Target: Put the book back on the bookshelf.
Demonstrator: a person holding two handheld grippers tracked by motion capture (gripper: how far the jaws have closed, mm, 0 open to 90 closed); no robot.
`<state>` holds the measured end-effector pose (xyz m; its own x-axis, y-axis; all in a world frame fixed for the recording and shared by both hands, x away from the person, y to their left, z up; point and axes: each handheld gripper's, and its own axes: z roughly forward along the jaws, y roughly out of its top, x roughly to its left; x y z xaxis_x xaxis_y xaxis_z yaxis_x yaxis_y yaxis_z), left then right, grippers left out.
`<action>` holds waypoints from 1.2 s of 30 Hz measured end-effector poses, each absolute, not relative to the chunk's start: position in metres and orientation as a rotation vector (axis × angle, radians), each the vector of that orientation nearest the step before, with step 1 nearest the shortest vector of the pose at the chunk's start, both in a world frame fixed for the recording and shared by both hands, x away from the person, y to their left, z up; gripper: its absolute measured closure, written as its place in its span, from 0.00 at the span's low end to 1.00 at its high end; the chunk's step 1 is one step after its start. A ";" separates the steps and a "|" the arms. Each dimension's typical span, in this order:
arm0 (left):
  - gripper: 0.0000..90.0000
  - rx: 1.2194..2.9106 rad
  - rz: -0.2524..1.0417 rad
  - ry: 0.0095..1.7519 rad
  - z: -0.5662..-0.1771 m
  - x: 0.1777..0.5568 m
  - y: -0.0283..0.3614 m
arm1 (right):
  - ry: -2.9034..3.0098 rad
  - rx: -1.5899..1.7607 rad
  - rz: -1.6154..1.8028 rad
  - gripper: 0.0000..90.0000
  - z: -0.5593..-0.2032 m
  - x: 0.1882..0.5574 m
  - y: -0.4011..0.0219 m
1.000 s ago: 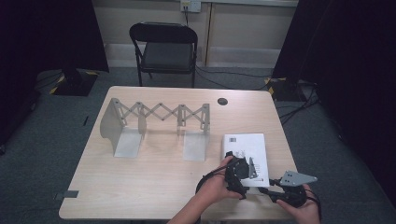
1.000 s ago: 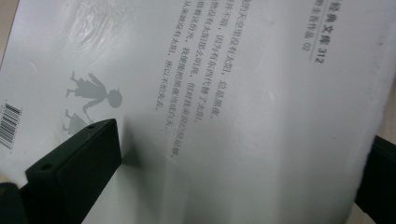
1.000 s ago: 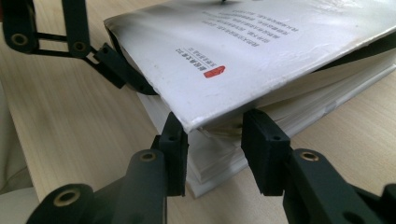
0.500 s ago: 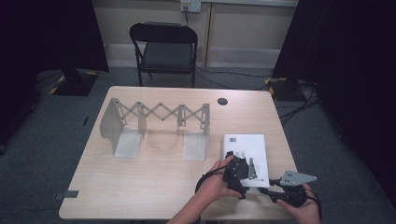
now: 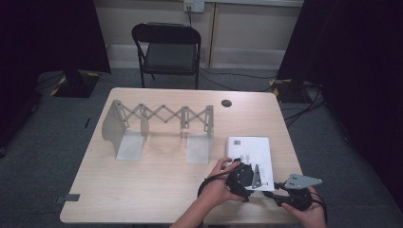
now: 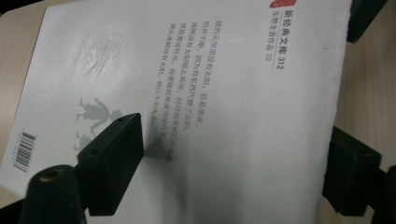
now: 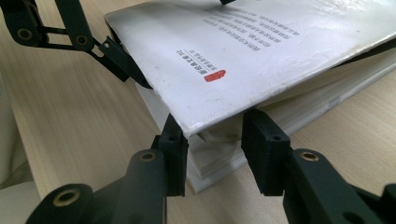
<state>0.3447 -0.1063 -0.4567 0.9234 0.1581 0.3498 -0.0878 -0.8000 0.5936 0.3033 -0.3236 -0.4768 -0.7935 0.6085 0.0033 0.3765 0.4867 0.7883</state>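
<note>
White paperback book [image 5: 249, 154] near table [image 5: 157, 190] right edge. Left gripper [image 5: 243, 176] jaws just closing, astride the cover, not pinching. Right gripper [image 7: 212, 158] spread around the lifted cover corner.

White paperback book [image 5: 250, 154] lies back-cover up near the table's right front, cover lifted.

A studio-like recording room: black curtains [image 5: 57, 33], grey carpet [image 5: 43, 156], floor cables [image 5: 304, 102], one desk [image 5: 161, 190], folding chair [image 5: 167, 47].
</note>
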 end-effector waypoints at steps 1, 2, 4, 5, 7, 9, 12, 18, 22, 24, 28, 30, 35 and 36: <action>0.22 2.451 0.513 0.043 -0.455 0.344 -0.106 | 2.458 0.838 1.202 0.69 -0.477 0.303 -0.324; 0.24 2.444 0.515 0.052 -0.455 0.343 -0.105 | 2.458 0.837 1.202 0.69 -0.477 0.303 -0.324; 0.29 2.440 0.520 0.058 -0.454 0.340 -0.105 | 2.456 0.841 1.206 0.69 -0.476 0.303 -0.324; 0.30 2.446 0.525 0.053 -0.454 0.340 -0.105 | 2.453 0.835 1.202 0.68 -0.476 0.303 -0.324; 0.31 2.458 0.533 0.055 -0.453 0.338 -0.107 | 2.451 0.819 1.183 0.66 -0.477 0.302 -0.322; 0.32 2.449 0.542 0.061 -0.453 0.338 -0.108 | 2.451 0.817 1.181 0.64 -0.477 0.302 -0.322; 0.34 2.464 0.542 0.062 -0.451 0.337 -0.110 | 2.455 0.828 1.190 0.60 -0.478 0.302 -0.323; 0.34 2.470 0.537 0.068 -0.450 0.338 -0.110 | 2.458 0.841 1.219 0.56 -0.480 0.302 -0.326; 0.34 2.469 0.537 0.070 -0.450 0.338 -0.111 | 2.458 0.843 1.196 0.57 -0.480 0.303 -0.327; 0.34 2.469 0.538 0.070 -0.450 0.338 -0.111 | 2.454 0.845 1.189 0.58 -0.480 0.303 -0.327; 0.34 2.469 0.539 0.071 -0.450 0.338 -0.111 | 2.419 0.858 1.197 0.61 -0.478 0.306 -0.328; 0.34 2.468 0.539 0.069 -0.450 0.338 -0.111 | 2.419 0.850 1.172 0.62 -0.478 0.307 -0.325; 0.34 2.471 0.549 0.064 -0.450 0.338 -0.112 | 2.415 0.839 1.158 0.62 -0.478 0.307 -0.324; 0.33 2.471 0.549 0.064 -0.450 0.338 -0.112 | 2.415 0.839 1.158 0.62 -0.478 0.307 -0.324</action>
<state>0.3375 -0.1115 -0.4504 0.9132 0.1687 0.3710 -0.0795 -0.8190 0.5683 0.3068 -0.3240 -0.4778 -0.7707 0.6357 -0.0433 0.3641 0.4952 0.7888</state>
